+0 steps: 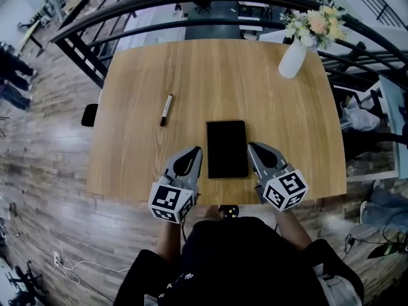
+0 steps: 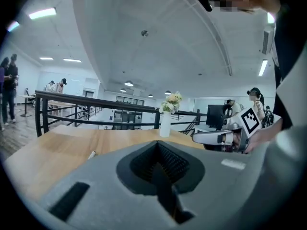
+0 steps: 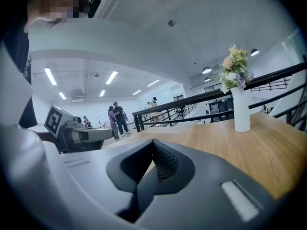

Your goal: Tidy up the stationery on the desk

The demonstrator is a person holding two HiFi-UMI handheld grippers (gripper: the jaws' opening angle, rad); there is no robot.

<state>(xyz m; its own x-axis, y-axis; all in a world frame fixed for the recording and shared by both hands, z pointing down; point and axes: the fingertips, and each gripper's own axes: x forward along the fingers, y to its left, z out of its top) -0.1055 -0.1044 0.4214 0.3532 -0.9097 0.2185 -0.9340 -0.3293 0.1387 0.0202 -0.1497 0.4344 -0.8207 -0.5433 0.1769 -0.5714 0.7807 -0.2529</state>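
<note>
A black notebook (image 1: pixel 227 148) lies flat near the desk's front edge, between my two grippers. A black marker with a white cap (image 1: pixel 166 109) lies to its upper left on the wooden desk (image 1: pixel 210 75); its tip shows as the marker (image 2: pixel 91 154) in the left gripper view. My left gripper (image 1: pixel 193 152) is shut and holds nothing, just left of the notebook. My right gripper (image 1: pixel 254 148) is shut and empty too, just right of it. Both point almost level across the desk; the right gripper (image 2: pixel 218 137) shows in the left gripper view, the left gripper (image 3: pixel 79 134) in the right one.
A white vase of flowers (image 1: pixel 294 56) stands at the desk's far right corner. A black railing (image 1: pixel 191 5) curves behind the desk. A black chair (image 1: pixel 90 115) sits at the left edge. People stand in the distance (image 3: pixel 115 121).
</note>
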